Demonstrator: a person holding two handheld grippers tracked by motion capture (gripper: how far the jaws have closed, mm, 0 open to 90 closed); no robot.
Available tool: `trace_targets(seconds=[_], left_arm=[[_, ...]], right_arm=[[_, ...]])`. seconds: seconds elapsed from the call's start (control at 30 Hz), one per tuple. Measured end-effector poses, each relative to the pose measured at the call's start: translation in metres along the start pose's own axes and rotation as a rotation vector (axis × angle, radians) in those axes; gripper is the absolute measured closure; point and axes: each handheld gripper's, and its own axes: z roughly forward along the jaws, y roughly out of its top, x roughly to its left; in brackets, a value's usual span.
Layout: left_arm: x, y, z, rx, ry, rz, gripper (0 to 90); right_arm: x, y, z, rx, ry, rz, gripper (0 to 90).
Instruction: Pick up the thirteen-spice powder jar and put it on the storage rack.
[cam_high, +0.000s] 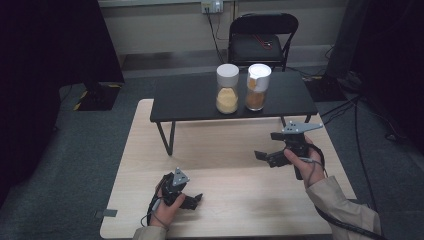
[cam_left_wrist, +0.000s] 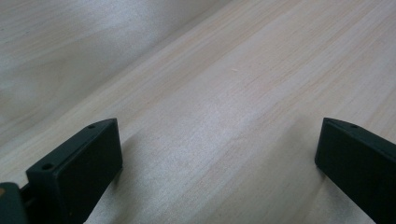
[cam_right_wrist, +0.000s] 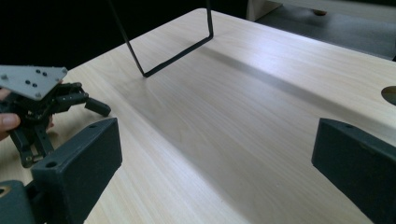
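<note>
Left gripper (cam_high: 192, 200) low over the near part of the wooden table (cam_high: 235, 150), jaws spread wide, nothing between them. Right gripper (cam_high: 267, 156) raised above the table's right side, jaws likewise apart and empty. Two jars on the black shelf (cam_high: 190, 100) beyond, well apart from both grippers: white-lidded jar (cam_high: 227, 89) of yellow grains just beside the spout-lidded jar (cam_high: 258, 87) of orange-brown powder.
</note>
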Motion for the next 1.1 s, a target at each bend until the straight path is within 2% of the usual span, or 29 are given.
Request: trace_targets(seconds=[0.37,1.1], left_arm=[[0.000,0.000,0.000,0.000,0.000,0.000,0.0],[0.000,0.000,0.000,0.000,0.000,0.000,0.0]], right_arm=[[-0.006,-0.023,0.003,0.006,0.018,-0.009,0.6],[-0.003,-0.051,0.005,0.059,0.039,-0.046,0.6]])
